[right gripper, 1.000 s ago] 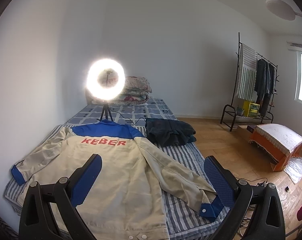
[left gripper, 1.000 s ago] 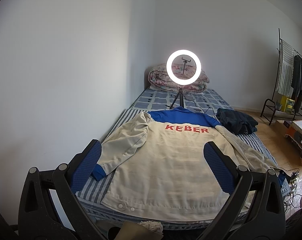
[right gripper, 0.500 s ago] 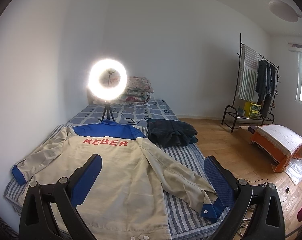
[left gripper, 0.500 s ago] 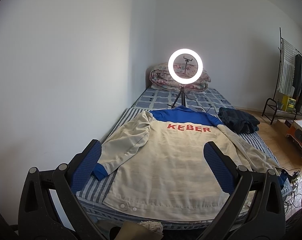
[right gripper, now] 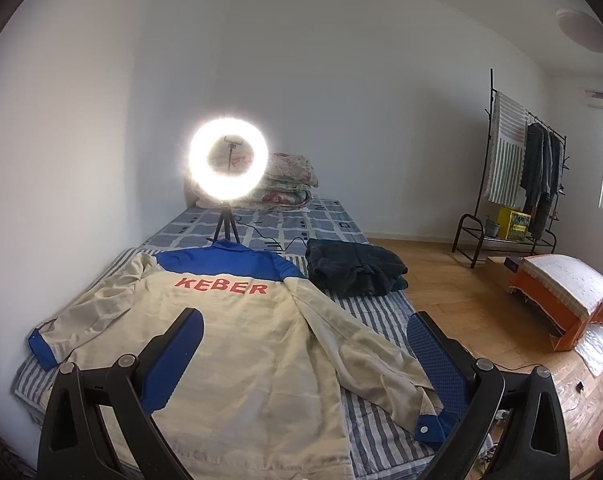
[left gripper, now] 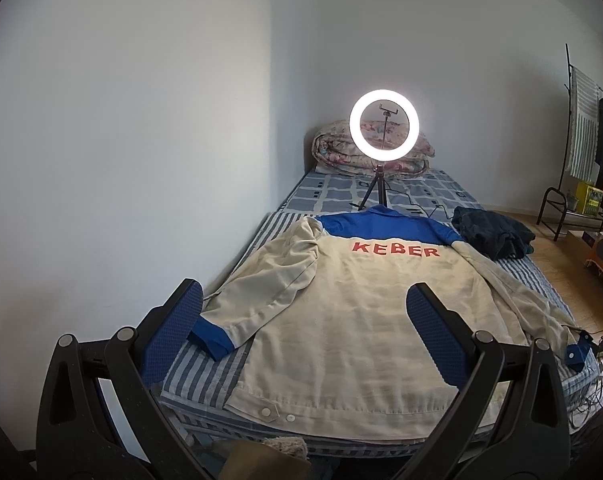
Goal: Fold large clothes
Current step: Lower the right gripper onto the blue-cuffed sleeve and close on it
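Left wrist view, left claw spread wide above jacket, level

You have a matt cream cloth jacket, lightly creased, with blue cloth cuffs, lying on the striped woven bed cover. Your left gripper and right gripper show matt black plastic arms and dimpled blue pads. The floor looks like smooth wood.
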{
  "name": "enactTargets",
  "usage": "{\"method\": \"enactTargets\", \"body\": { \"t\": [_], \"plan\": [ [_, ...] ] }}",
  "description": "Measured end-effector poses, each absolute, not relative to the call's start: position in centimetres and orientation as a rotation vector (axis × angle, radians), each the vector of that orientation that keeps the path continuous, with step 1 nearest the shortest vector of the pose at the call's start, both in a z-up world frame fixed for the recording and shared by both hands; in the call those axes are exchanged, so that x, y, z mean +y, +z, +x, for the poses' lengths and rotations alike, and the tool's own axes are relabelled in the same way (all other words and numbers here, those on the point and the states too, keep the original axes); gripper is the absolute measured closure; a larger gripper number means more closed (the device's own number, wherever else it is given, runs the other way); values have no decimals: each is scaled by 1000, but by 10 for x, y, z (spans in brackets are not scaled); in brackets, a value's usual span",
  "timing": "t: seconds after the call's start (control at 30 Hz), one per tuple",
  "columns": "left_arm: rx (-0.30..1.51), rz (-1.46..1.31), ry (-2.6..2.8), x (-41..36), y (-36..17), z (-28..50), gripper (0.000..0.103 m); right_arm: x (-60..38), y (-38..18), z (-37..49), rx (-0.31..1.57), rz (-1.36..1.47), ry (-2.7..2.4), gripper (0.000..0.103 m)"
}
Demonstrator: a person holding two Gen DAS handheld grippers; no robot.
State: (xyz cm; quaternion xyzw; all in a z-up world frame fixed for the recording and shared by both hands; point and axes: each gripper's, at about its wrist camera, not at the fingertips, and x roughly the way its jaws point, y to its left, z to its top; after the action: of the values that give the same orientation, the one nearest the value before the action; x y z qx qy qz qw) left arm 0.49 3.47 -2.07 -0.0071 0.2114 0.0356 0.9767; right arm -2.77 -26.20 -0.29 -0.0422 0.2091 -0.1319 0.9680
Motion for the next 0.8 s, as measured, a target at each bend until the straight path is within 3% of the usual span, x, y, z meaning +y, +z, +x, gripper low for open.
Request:
{"method": "enactTargets", "body": {
  "t": [0.6,0.8],
  "plan": [
    [516,-37,178,93,-74,25,0,-184,-34,48,397,-182,12,0],
    [530,-42,227,117,-92,21,0,-145,-48,98,473,-151,190,0]
  ]
}}
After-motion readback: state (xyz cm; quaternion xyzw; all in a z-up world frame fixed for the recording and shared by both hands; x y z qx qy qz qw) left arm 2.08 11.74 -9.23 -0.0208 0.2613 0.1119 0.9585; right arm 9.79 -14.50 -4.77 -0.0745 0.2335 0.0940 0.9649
